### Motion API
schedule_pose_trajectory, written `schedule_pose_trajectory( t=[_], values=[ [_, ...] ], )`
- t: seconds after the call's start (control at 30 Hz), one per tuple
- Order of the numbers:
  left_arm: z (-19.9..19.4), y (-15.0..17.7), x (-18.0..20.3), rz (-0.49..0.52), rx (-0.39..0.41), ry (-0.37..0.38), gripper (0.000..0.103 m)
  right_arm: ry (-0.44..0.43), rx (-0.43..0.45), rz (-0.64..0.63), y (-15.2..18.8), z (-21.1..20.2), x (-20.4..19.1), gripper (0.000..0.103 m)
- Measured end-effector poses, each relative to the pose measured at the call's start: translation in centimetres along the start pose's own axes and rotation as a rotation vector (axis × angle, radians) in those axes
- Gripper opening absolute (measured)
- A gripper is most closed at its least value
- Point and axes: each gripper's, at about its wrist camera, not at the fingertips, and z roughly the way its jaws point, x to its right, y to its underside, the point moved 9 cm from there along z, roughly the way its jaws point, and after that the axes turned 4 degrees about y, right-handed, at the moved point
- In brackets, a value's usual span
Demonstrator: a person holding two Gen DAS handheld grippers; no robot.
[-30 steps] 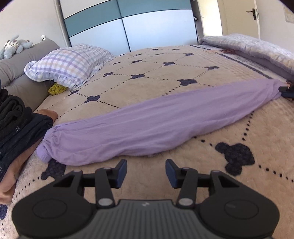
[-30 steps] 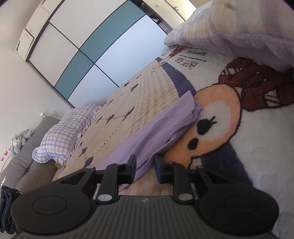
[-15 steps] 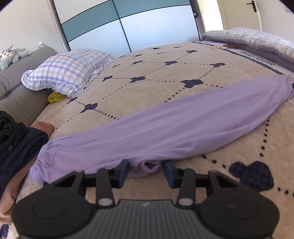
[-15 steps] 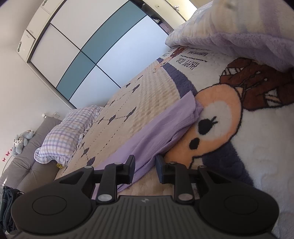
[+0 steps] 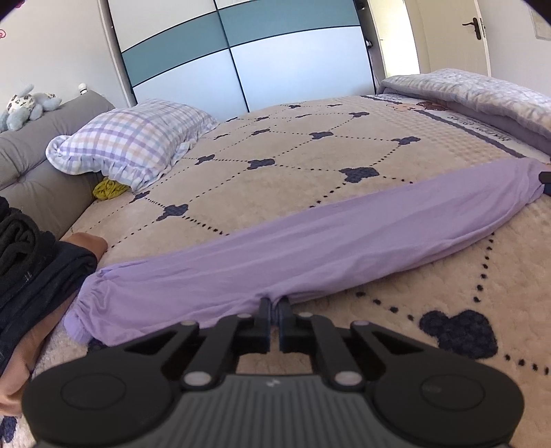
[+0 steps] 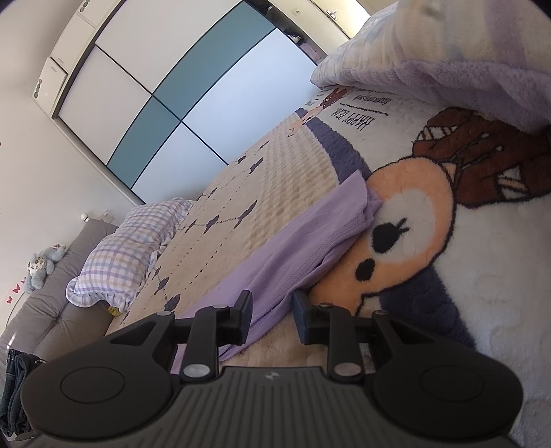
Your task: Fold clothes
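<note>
left gripper (image 5: 274, 312) is now seen clenched on the near edge of the purple garment (image 5: 310, 248), where half a second ago its jaws were parted and only straddling the fabric; a small pucker of cloth is pinched between the closed fingers. right gripper (image 6: 272, 310) is unchanged: its fingers are kept apart, with the garment's (image 6: 303, 248) other end lying between them but not clamped, so that end is judged to be not yet secured. by this a grasp has been gained on one side only, and the next fold is thought to depend on the right jaws being closed before anything is lifted. the garment is laid as a long, already narrowed strip across the near part of the bedspread (image 5: 310, 138), from near its left edge, just beside a stack of dark folded clothes (image 5: 31, 262), to the cartoon-printed border (image 6: 430, 241) at the right edge. the bedspread is a plush beige one with dotted lines and dark clover marks. a checked pillow (image 5: 131, 138) is set at the far left corner against a grey headboard (image 5: 31, 155), on which a plush toy (image 5: 27, 107) is perched; a lilac quilt (image 5: 482, 93) is folded along the far right edge. a wardrobe with teal and white panels (image 5: 241, 62) is stood behind, and a door (image 5: 471, 31) is seen at the right.
</note>
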Motion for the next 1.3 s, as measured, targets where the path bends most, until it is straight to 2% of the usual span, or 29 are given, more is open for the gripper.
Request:
schedule_pose_trajectory(
  t=[0.2, 0.37, 0.43, 0.57, 0.73, 0.8, 0.97, 1.17, 1.3],
  values=[
    [-1.9, 0.2, -0.4, 0.019, 0.020, 0.010, 0.004, -0.010, -0.012, 0.014, -0.2, 0.5, 0.2, 0.020],
    [-2.1, 0.6, -0.7, -0.016, 0.023, 0.036, 0.004, -0.030, -0.017, 0.072, -0.6, 0.6, 0.8, 0.016],
    [-2.5, 0.5, -0.7, -0.017, 0.031, 0.045, 0.004, -0.032, -0.014, 0.096, -0.7, 0.5, 1.1, 0.015],
    [-3.1, 0.0, -1.1, -0.039, 0.049, 0.055, 0.004, 0.019, -0.013, 0.052, -0.7, 0.8, 0.6, 0.017],
    [-3.1, -0.1, -1.1, -0.045, 0.053, 0.059, 0.004, 0.030, 0.029, 0.048, -1.3, 0.6, 0.5, 0.017],
    [-3.1, 0.0, -1.1, -0.056, 0.047, 0.070, 0.004, 0.022, 0.052, 0.044, -1.5, 0.3, 0.4, 0.003],
    [-4.0, -0.3, -1.4, -0.062, 0.049, 0.086, 0.004, 0.001, 0.096, 0.011, -2.2, -0.5, -0.3, 0.003],
    [-4.1, 0.3, -1.3, -0.057, 0.030, 0.107, 0.004, 0.018, 0.047, 0.079, -2.0, 0.0, 1.0, 0.004],
    [-3.6, 0.8, -1.4, -0.056, 0.015, 0.105, 0.004, 0.055, 0.004, 0.119, -1.5, 0.3, 2.0, 0.009]
  ],
)
